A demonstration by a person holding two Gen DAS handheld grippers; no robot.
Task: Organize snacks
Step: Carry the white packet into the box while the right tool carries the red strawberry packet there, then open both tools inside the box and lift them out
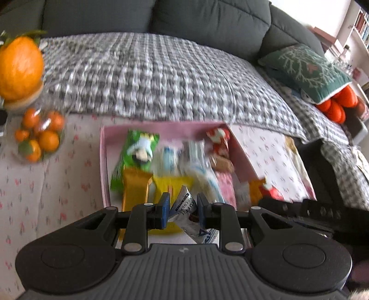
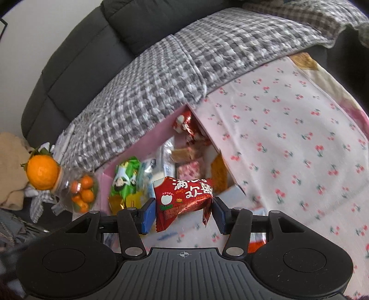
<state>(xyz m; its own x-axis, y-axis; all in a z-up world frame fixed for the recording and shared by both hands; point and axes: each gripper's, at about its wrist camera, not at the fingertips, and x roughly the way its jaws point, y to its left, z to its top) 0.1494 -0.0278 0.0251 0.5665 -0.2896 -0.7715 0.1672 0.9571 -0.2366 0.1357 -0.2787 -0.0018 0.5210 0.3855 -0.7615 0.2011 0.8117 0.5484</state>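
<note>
So both tongs have a snack in them right now. The left gripper has its blue pads nearly together, pinched on a thin silver foil wafer wrapper with a dark label strip, which sticks up between the fingers and trails down toward the camera. The right gripper sits roughly half open, and a shiny red foil snack packet with white Chinese lettering fills the gap, both pads pressed against its sides, so it's held off the cloth. Just beyond both of them is the shallow pink cardboard box, sitting on a white tablecloth printed with little red cherries. The box is already pretty stuffed: a green bag with a cartoon figure at the left end, a gold foil packet in front of it, a yellow packet next to that, some white-and-blue wrappers in the middle, and a red-and-white candy pack in the far right corner. It's all a bit blurry, can't read any of it. Off to the left of the box there's a clear jar of small oranges with a big orange perched on top. Behind the table is a dark grey sofa with a grey-and-white checked blanket over the seat.
</note>
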